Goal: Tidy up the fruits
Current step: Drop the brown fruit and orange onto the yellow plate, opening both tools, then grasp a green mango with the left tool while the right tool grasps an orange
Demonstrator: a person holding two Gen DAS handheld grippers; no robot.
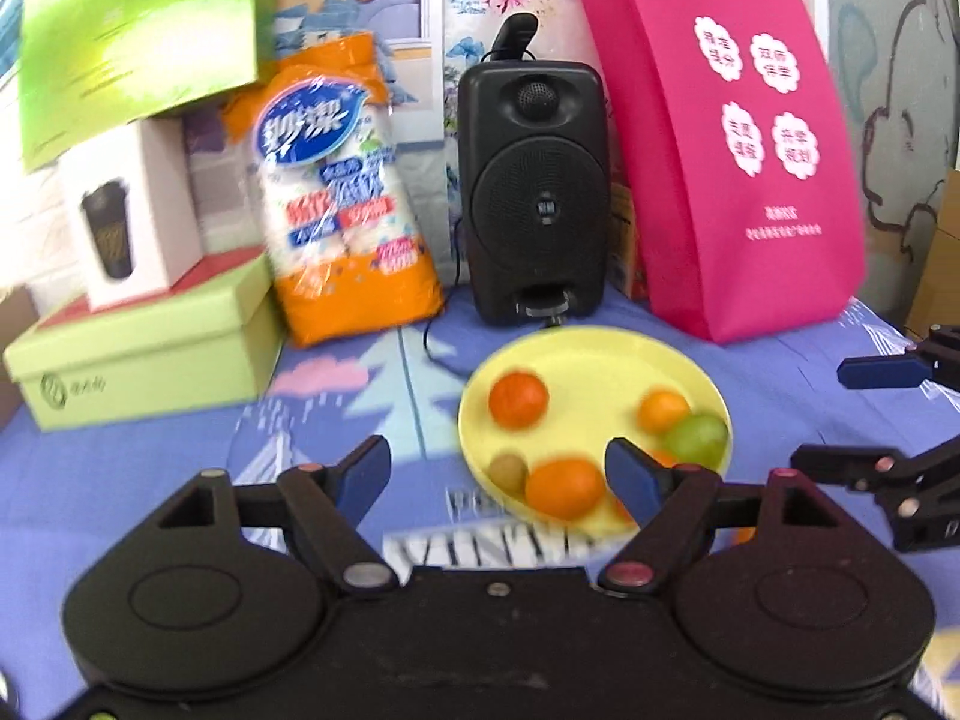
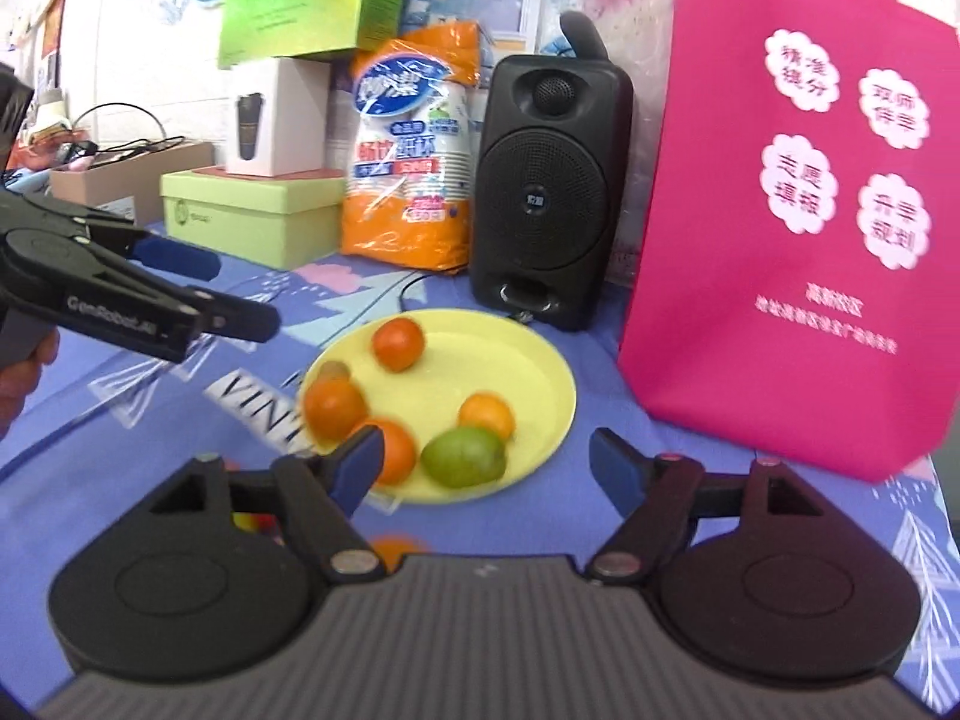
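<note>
While the left wrist view is blurred, it shows the left gripper (image 1: 498, 474) with fingers spread and holding nothing, above the near rim of a yellow plate (image 1: 600, 360) on the blue-patterned table (image 1: 120, 480). On the plate lie oranges (image 1: 518, 399), a green fruit (image 1: 696, 437) and a small brownish fruit (image 1: 507, 471). Behind it stands a black speaker (image 1: 534, 192).

From the right wrist view, the right gripper (image 2: 486, 468) also has its fingers spread and bare, just over the plate's (image 2: 528, 354) near edge. A pink bag (image 2: 798, 210) stands at right, and another orange (image 2: 387, 549) lies on the table below the plate.
</note>
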